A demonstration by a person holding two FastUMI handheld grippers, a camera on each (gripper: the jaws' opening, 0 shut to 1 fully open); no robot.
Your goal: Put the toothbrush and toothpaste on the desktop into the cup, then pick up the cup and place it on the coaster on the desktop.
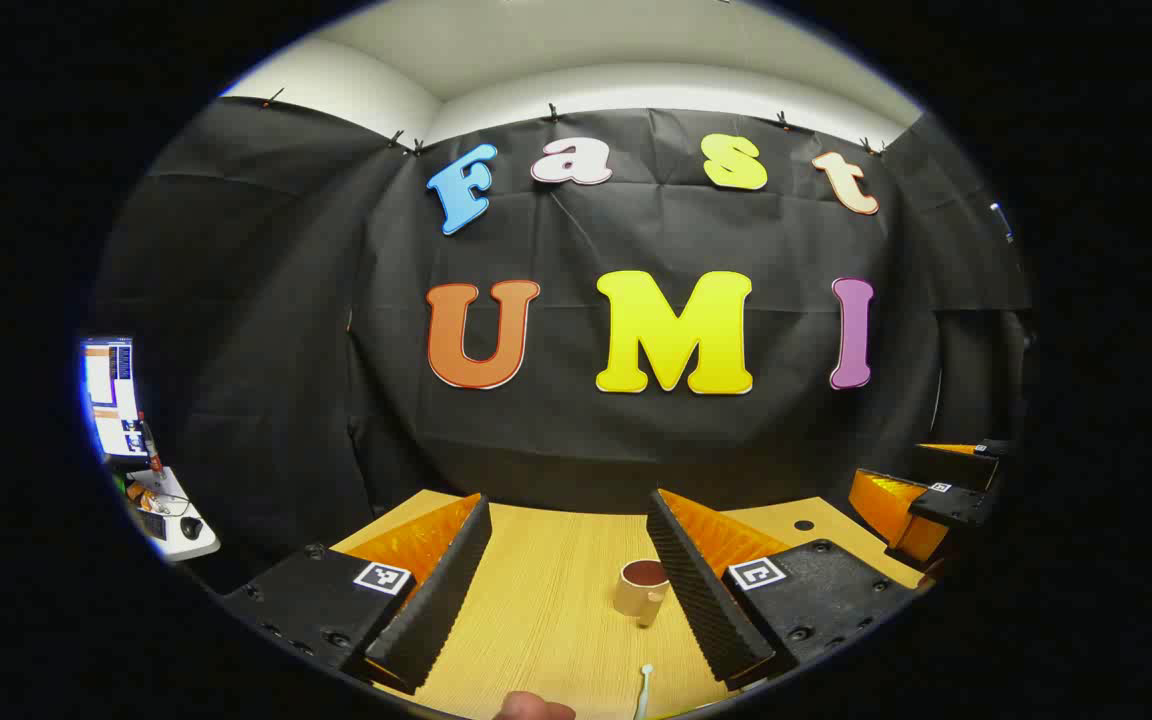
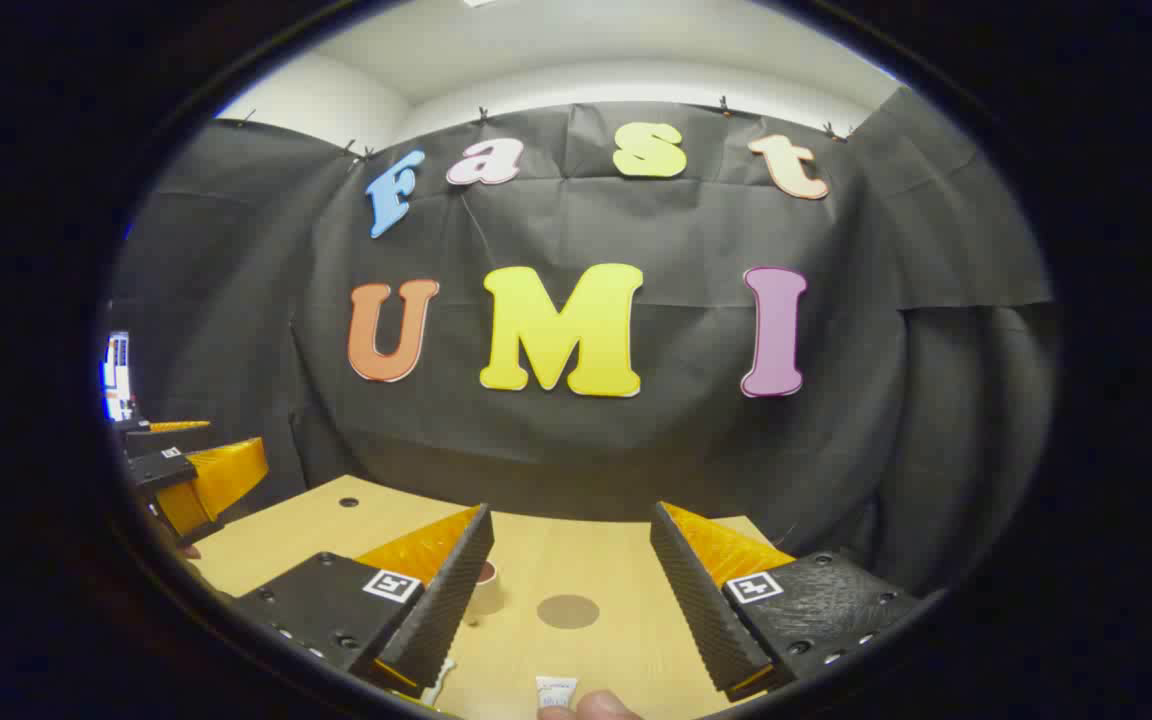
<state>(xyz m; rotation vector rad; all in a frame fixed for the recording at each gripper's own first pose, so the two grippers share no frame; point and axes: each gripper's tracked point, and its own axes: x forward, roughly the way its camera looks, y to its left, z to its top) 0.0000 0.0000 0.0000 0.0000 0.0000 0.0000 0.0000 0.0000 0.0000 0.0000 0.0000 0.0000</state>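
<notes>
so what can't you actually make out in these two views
- Toothbrush, left gripper view: bottom edge cuts off its handle.
- Toothpaste, right gripper view: bottom edge cuts off most of it.
- Cup, right gripper view: the right gripper's finger covers most of it.

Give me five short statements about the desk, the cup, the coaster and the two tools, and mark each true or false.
1. The cup stands upright on the desktop. True.
2. The left tool is shut on the cup. False: its jaws are spread wide and hold nothing; the cup sits on the desk ahead, beside its right-hand finger.
3. The cup already stands on the coaster. False: in the right gripper view the round coaster lies bare, with the cup off to its left.
4. The right tool is open and empty. True.
5. The toothbrush is inside the cup. False: its head lies on the desktop at the bottom of the left gripper view, nearer than the cup.
</notes>
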